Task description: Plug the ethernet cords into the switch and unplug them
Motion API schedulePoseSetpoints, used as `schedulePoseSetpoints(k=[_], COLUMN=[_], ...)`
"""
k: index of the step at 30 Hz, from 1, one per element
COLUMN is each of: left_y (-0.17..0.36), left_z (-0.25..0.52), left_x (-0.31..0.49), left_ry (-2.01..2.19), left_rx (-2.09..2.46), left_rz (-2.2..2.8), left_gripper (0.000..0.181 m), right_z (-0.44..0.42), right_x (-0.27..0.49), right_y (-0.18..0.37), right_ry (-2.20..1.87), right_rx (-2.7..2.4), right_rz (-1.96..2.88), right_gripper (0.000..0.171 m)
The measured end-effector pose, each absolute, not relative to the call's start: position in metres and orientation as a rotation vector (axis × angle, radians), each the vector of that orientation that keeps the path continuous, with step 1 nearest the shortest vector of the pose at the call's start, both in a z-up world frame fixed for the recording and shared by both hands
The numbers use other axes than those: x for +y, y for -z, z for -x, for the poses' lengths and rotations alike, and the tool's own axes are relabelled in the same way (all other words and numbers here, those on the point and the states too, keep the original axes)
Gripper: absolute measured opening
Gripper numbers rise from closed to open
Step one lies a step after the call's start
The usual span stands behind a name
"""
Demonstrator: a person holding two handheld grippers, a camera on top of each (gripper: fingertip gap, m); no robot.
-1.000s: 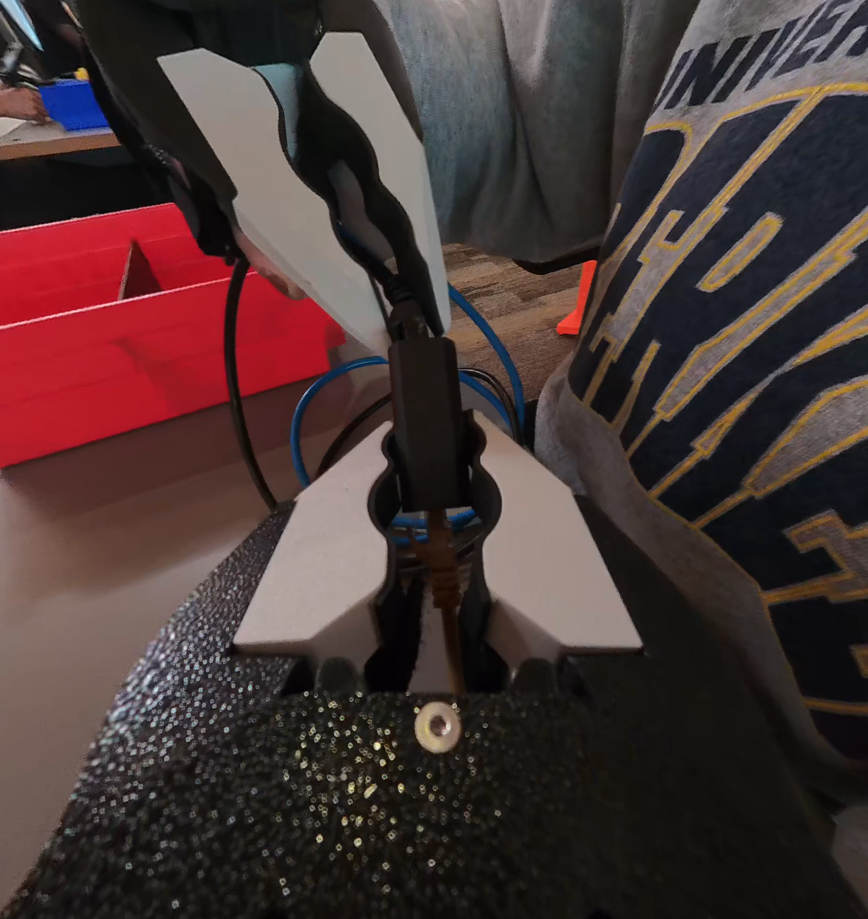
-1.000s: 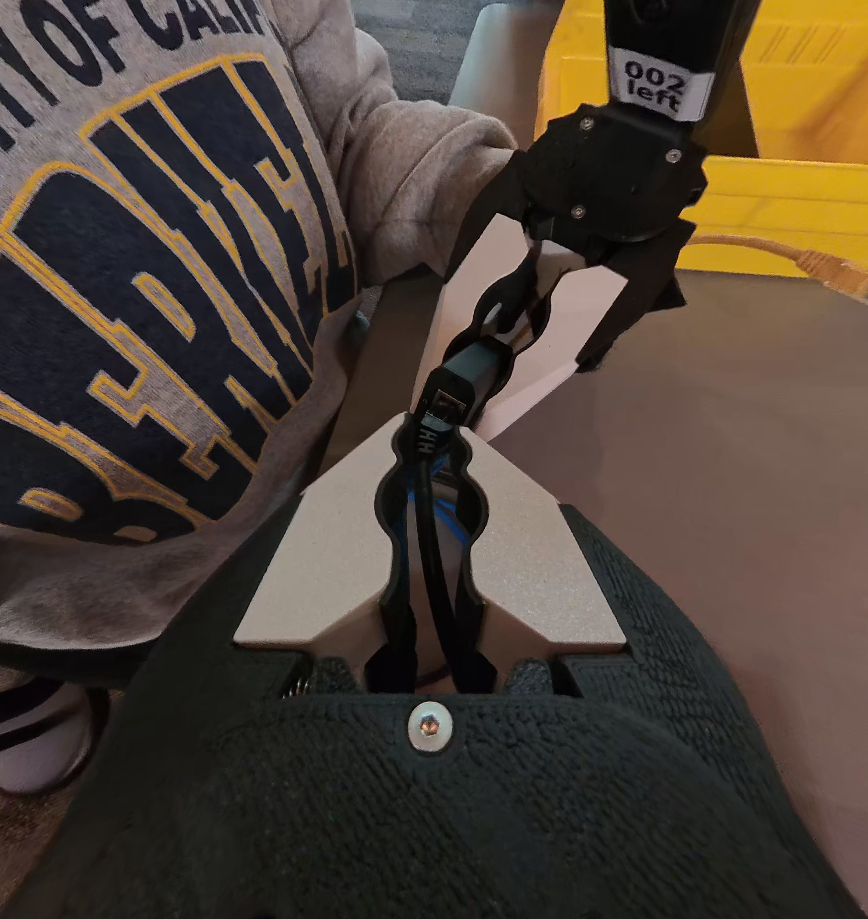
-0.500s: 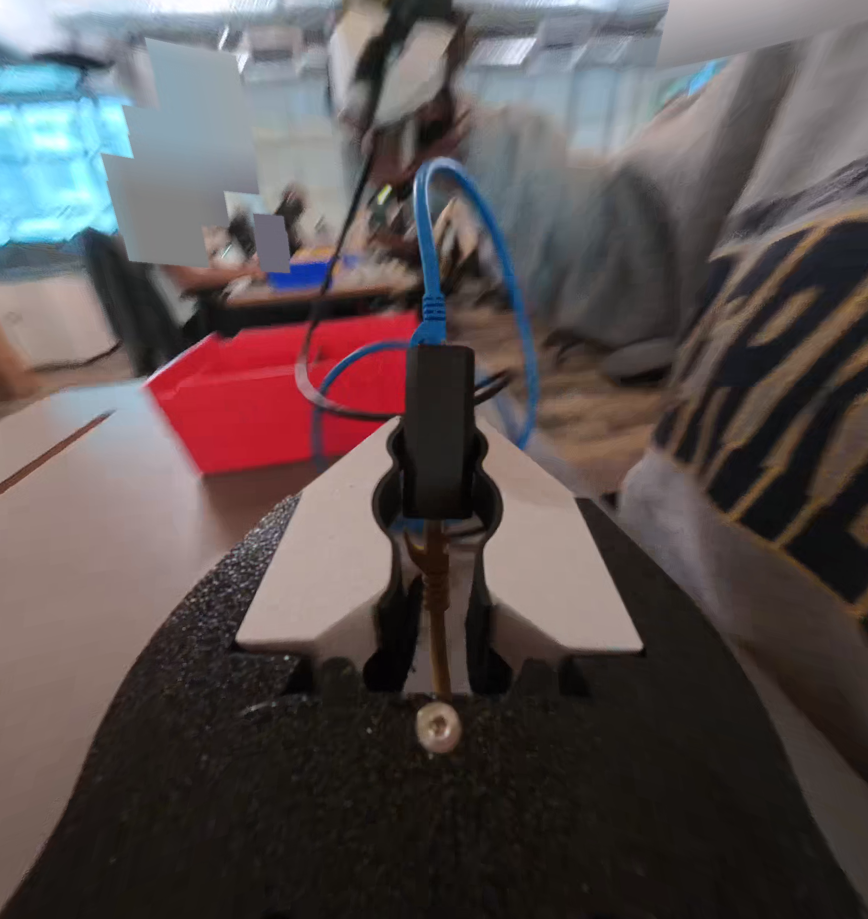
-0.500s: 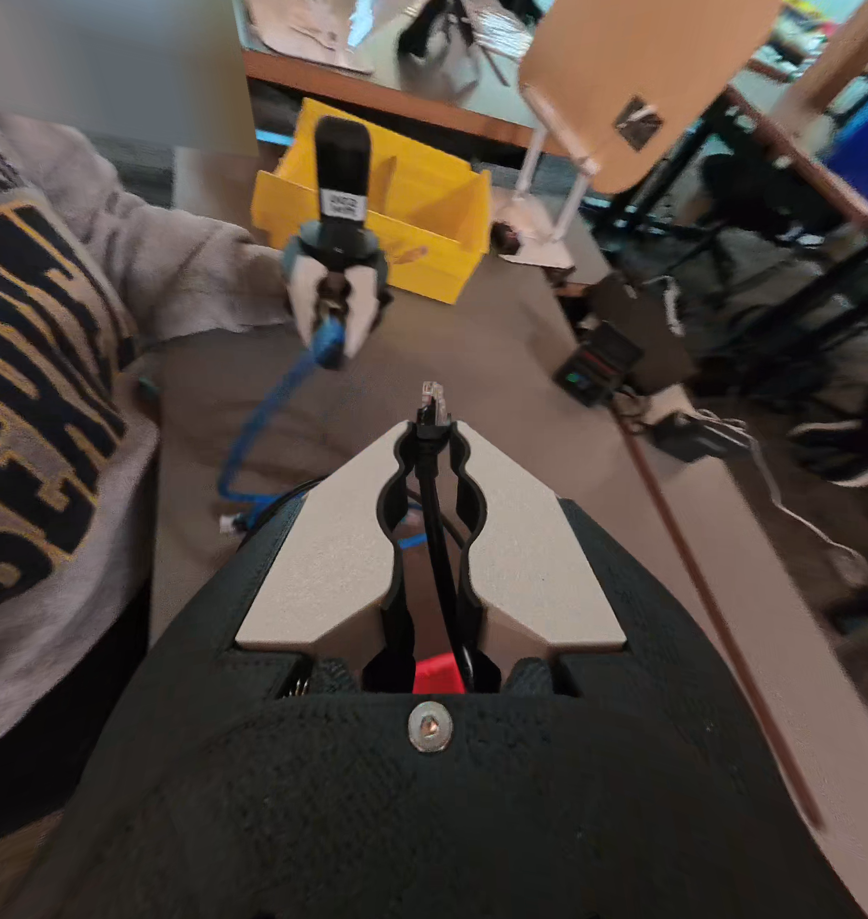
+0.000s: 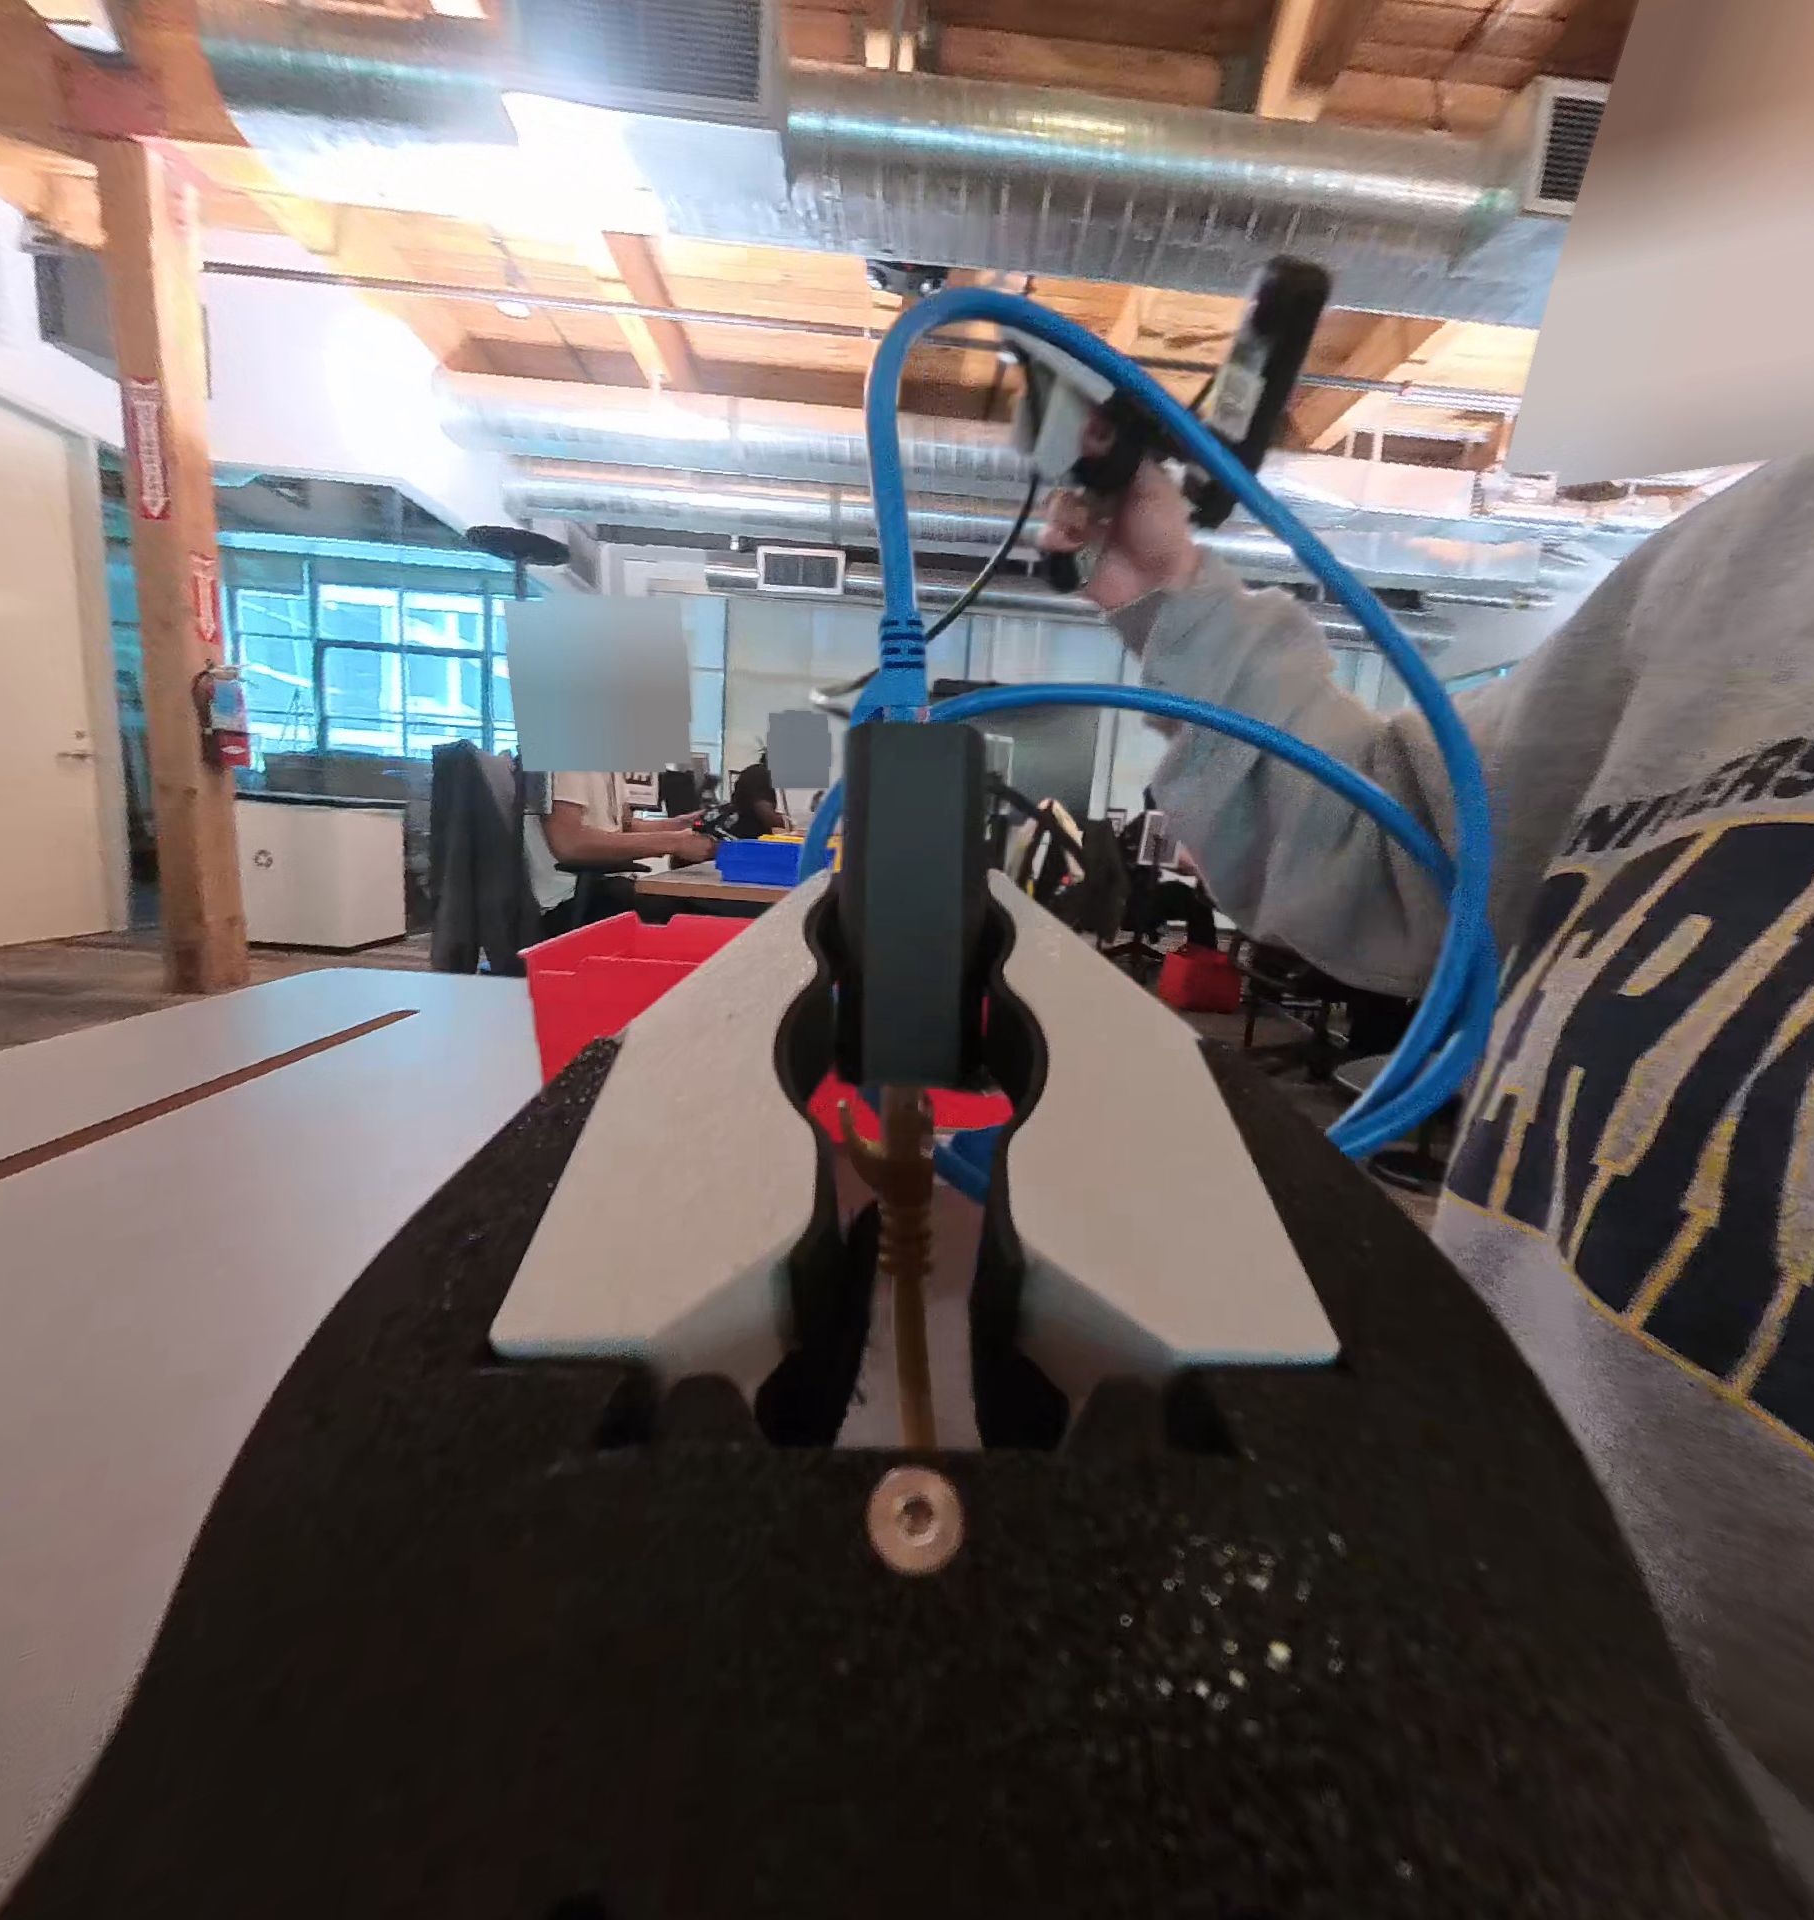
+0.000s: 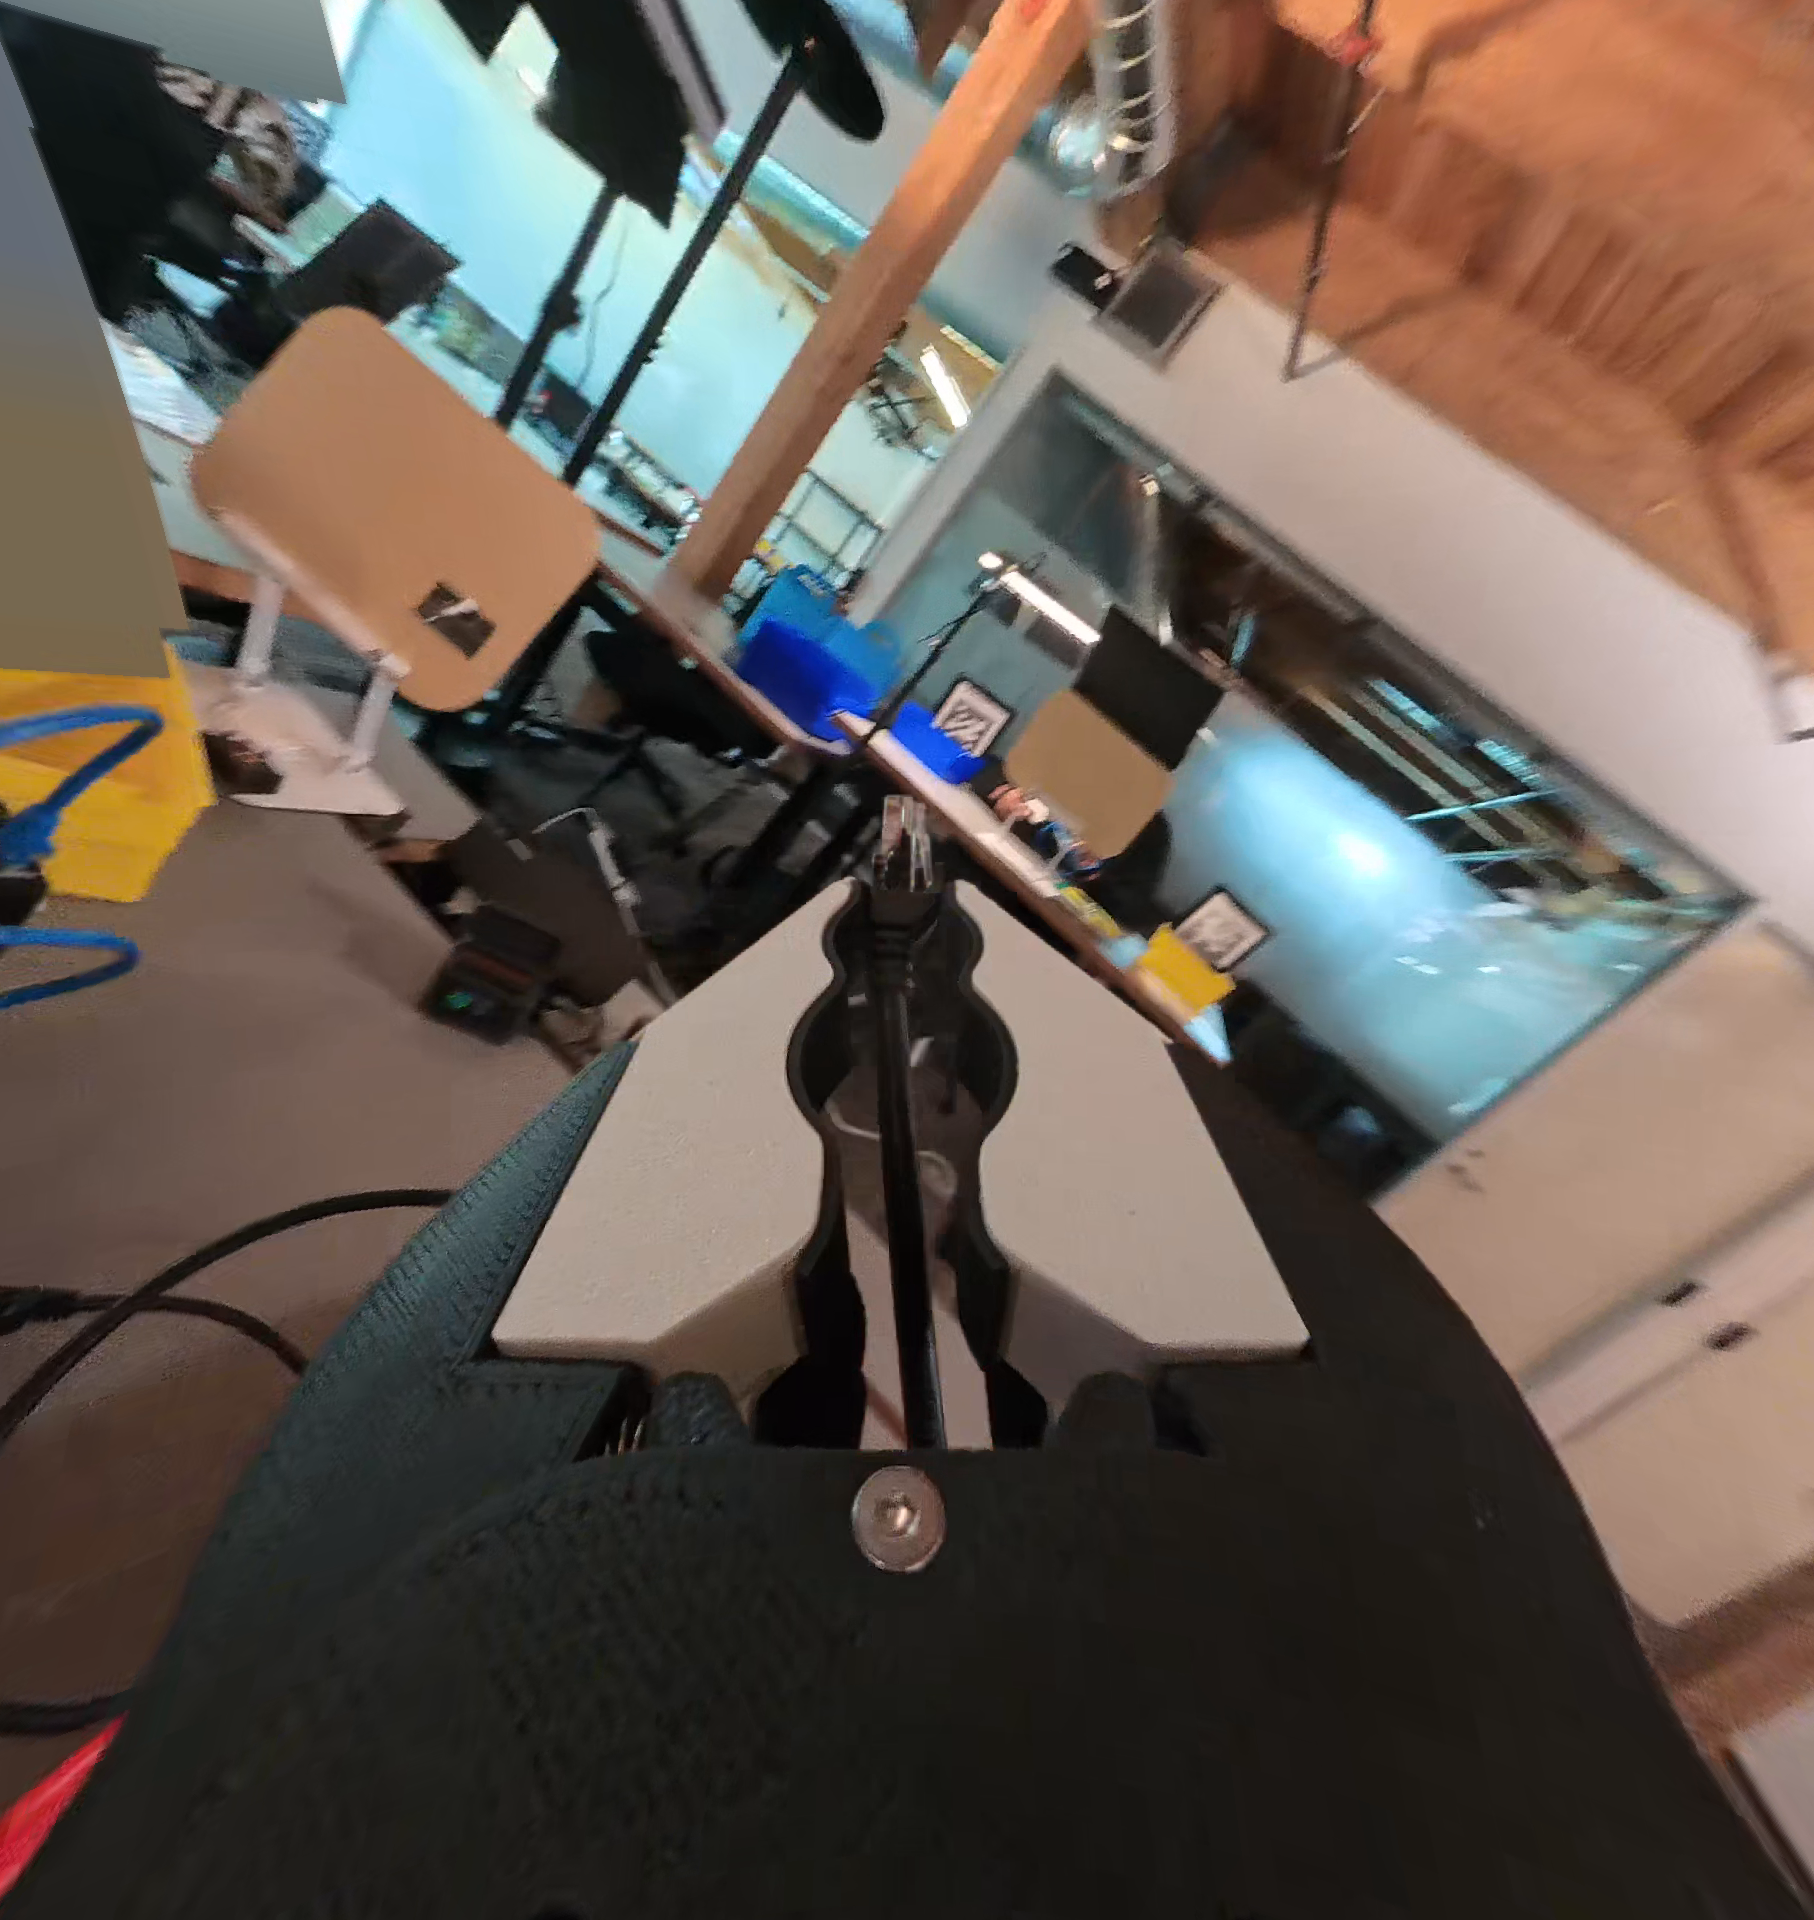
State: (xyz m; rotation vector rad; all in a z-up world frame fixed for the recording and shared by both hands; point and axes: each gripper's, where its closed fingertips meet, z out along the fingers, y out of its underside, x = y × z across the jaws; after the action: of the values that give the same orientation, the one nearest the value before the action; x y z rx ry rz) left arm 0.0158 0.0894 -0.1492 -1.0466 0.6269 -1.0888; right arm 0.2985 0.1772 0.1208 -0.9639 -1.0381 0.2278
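Left wrist cam sits low, close over the pale grey tabletop (image 5: 207, 1195), tilted up toward the ceiling. Right wrist cam's rolled sideways, facing the far room. Both catch the looping blue cable (image 5: 1402, 665) (image 6: 61, 727).

Blue cord (image 6: 46, 800) is cut off by the left edge.

A black switch (image 5: 913, 914) is held between pale grey fingers (image 5: 695, 1122) set in the speckled black body of the left gripper (image 5: 913, 997), with a bright blue cord (image 5: 1402, 665) entered at its far end and a mustard-brown cord (image 5: 908, 1278) at its near end. A black cord (image 6: 903, 1164) with a clear plug is carried in the black-and-pale-grey right gripper (image 6: 903, 925). A red bin (image 5: 612, 987), a yellow bin (image 6: 124, 790), a matte grey-brown table (image 5: 155, 1299) and a grey sweatshirt (image 5: 1661, 1091) lettered in navy with yellow outline are also recorded.
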Motion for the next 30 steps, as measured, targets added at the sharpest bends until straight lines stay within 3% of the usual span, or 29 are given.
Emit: schedulePoseSetpoints(k=[6, 12, 25, 30], left_y=[0.164, 0.176, 0.193, 0.203], left_z=[-0.014, -0.026, -0.041, -0.046], left_x=[0.104, 0.107, 0.112, 0.116], left_ry=[1.033, 0.996, 0.883, 0.817], left_rx=[0.601, 0.655, 0.734, 0.764], left_rz=[1.143, 1.203, 1.297, 1.343], left_gripper=[0.021, 0.021, 0.021, 0.021], right_z=[-0.319, -0.329, -0.372, -0.368], right_x=[0.171, 0.184, 0.237, 0.247], right_y=[-0.198, -0.227, -0.089, 0.009], right_ry=[-0.089, -0.064, -0.055, -0.057], right_rx=[-0.981, -0.967, -0.894, -0.970], right_rz=[0.900, 0.940, 1.175, 1.342], right_gripper=[0.012, 0.012, 0.012, 0.012])
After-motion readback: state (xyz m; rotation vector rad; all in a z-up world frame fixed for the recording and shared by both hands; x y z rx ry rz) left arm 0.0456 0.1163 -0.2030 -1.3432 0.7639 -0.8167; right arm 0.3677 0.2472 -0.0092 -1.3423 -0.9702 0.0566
